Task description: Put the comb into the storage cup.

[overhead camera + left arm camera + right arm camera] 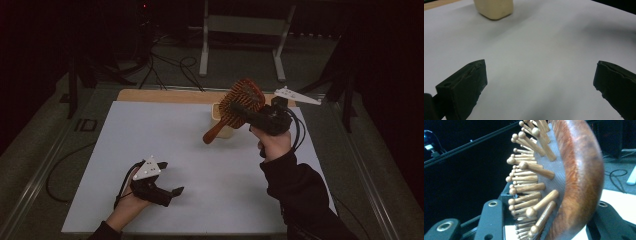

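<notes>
The right gripper (256,116) pinches a brown wooden paddle hairbrush (239,106) aloft above the cream container (221,118) near the white table's (200,150) far edge, while the left gripper (170,190) rests spread, empty, near the front edge.

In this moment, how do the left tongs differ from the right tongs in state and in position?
The left tongs stand wide open with nothing between the jaws, while the right tongs are shut on the brown wooden paddle hairbrush with peg bristles. The left tongs sit low over the white tabletop, near the front edge; the right tongs are raised, beside the cream box. Both are black, hand-held and carry a grey three-cornered plate.
</notes>
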`<state>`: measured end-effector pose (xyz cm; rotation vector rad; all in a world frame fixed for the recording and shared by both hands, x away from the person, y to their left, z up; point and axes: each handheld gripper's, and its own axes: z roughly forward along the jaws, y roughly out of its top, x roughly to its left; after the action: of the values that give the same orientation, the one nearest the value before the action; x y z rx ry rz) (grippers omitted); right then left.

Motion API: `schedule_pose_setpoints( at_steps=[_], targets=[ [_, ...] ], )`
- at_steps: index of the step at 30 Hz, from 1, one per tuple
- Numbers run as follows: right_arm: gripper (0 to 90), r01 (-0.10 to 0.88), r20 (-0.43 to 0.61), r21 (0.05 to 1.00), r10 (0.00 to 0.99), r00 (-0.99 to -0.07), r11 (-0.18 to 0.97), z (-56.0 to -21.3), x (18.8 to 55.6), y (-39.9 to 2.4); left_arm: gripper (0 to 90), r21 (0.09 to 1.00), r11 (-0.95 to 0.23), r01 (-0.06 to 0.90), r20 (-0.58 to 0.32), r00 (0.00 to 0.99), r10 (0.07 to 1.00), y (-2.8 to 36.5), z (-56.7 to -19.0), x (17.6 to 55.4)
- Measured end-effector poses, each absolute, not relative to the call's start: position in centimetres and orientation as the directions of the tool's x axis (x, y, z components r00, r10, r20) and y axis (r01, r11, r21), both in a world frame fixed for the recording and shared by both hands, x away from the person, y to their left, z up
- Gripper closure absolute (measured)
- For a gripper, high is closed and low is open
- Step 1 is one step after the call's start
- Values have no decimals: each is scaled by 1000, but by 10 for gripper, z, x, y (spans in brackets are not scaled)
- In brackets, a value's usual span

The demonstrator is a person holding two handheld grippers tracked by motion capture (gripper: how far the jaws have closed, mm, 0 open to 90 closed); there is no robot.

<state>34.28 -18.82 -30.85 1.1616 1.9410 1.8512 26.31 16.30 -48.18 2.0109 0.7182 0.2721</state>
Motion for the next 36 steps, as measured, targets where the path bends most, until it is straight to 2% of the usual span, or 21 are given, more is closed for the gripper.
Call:
schedule_pose_setpoints(
  at_steps=[25,36],
  targets=[
    [519,277,224,959,773,-593,-65,-270,385,-194,0,871,-345,350,-78,792,606,179,-493,253],
    [519,268,166,963,819,-549,-15,-266,411,-191,0,879,-336,339,-75,793,605,179,-494,251]
  ],
)
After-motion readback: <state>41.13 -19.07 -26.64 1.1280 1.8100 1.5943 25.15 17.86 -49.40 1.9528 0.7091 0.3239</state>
